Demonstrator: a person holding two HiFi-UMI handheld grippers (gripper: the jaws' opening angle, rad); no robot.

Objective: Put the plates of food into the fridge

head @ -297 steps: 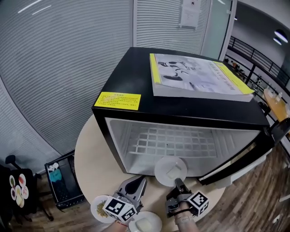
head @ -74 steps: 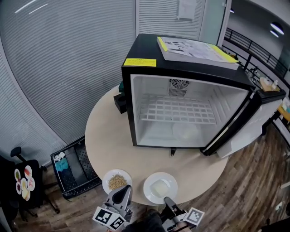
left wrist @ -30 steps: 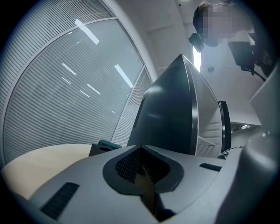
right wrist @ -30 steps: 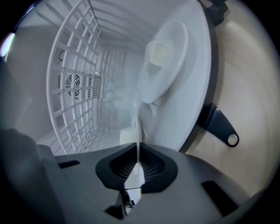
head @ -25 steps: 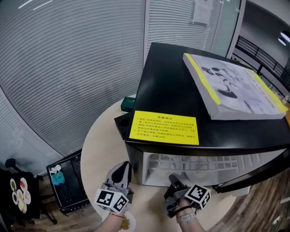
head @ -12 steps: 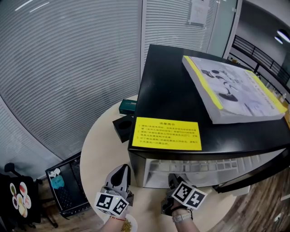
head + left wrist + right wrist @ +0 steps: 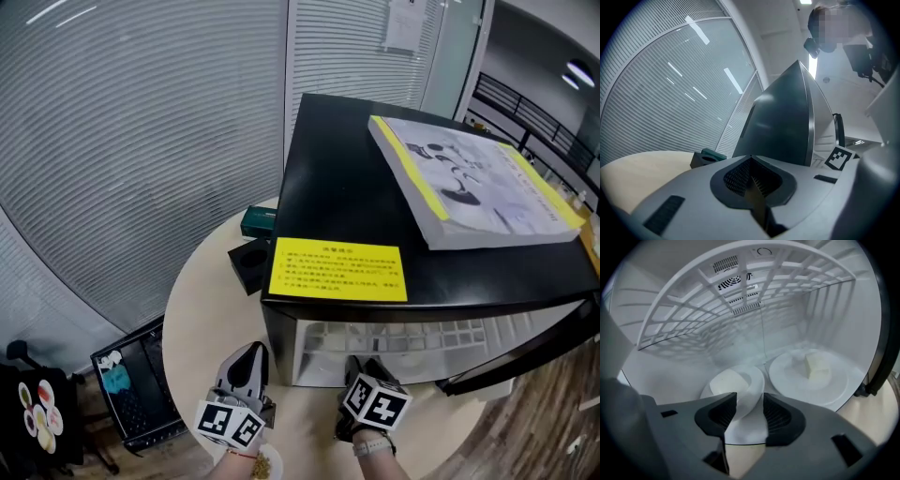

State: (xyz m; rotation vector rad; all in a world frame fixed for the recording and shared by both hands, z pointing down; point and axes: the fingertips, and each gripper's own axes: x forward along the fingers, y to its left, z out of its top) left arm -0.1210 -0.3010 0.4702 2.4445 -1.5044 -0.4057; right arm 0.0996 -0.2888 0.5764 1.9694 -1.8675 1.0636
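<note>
Bearing pale food [image 7: 724, 382], a white plate [image 7: 756, 381] lies inside the fridge [image 7: 665, 359].

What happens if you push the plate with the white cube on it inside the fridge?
The plate would probably slide easily, since it looks smooth and lies flat on the smooth fridge floor. It looks stiff and maybe breakable, so push gently. The cube sits loose on top and could skid if jolted.
</note>
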